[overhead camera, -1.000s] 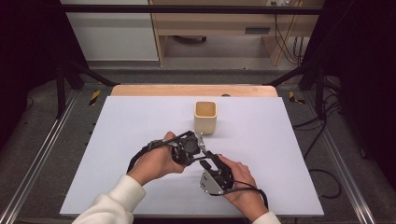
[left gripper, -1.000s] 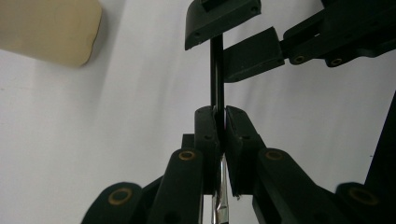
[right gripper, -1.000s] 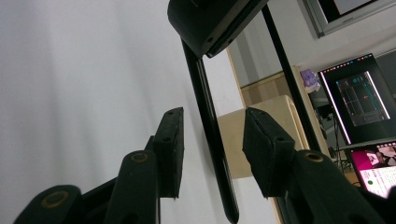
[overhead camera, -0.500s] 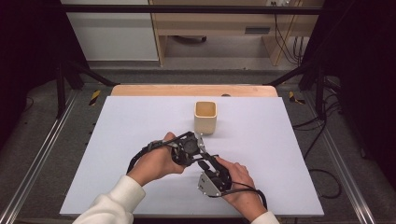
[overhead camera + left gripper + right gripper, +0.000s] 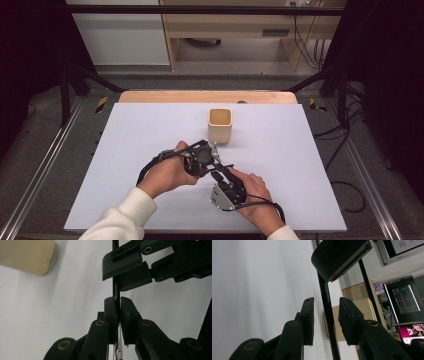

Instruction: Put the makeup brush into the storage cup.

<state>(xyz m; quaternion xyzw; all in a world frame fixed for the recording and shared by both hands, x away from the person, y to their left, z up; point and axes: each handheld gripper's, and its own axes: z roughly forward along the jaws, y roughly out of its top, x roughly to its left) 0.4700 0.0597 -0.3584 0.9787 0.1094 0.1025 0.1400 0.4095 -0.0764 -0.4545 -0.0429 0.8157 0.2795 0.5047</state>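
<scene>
We see the left tongs [image 5: 117, 315] pressed together on a thin black rod [image 5: 115, 287], pinching it just above its silvery metal end. The right tongs [image 5: 325, 320] stand spread apart, the same rod passing between them without either side clearly touching it. Both meet low over the white desk [image 5: 125, 150], near a beige square cup [image 5: 220, 125] standing behind them.
</scene>
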